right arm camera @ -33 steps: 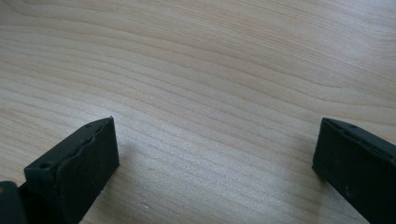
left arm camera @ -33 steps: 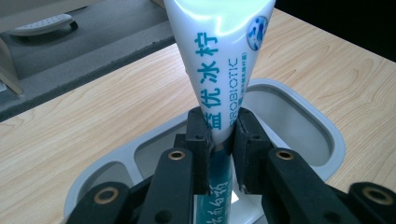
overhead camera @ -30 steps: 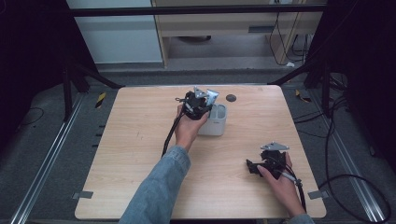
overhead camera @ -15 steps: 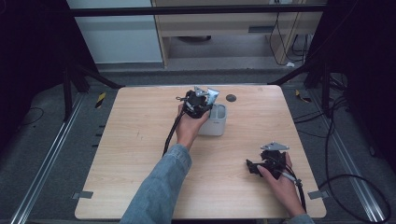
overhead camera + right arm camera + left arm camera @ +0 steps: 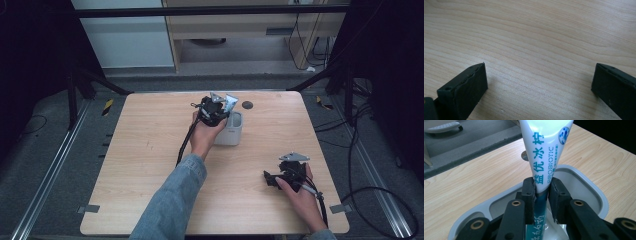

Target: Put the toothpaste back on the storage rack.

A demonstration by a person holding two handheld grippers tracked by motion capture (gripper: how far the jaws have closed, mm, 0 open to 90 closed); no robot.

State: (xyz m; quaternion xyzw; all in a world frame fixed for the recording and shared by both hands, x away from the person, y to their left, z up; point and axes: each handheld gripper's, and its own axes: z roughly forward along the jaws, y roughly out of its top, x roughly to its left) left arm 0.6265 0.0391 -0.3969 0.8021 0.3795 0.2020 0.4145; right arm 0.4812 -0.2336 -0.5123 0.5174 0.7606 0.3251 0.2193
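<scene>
Wooden table (image 5: pixel 150 150), bare light-grain top. Small dark round disc (image 5: pixel 247 105) near its far edge. Grey floor with black cables (image 5: pixel 370 145) on the right, pale cabinet (image 5: pixel 120 35) behind.

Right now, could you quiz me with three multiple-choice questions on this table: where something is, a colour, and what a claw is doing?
1. Where is the tube?
A. Over the grey cup
B. On the floor
C. Beside the right gripper

2. What colour is the tube's lettering?
A. Red
B. Blue-green
C. Yellow

3. How do the right gripper's jaws stand?
A. Clamped on the tube
B. Shut on nothing
C. Wide apart over bare table

Answers: 1 A, the left gripper holds it above the cup's opening; 2 B, teal print on white; 3 C, only wood lies between them.
</scene>
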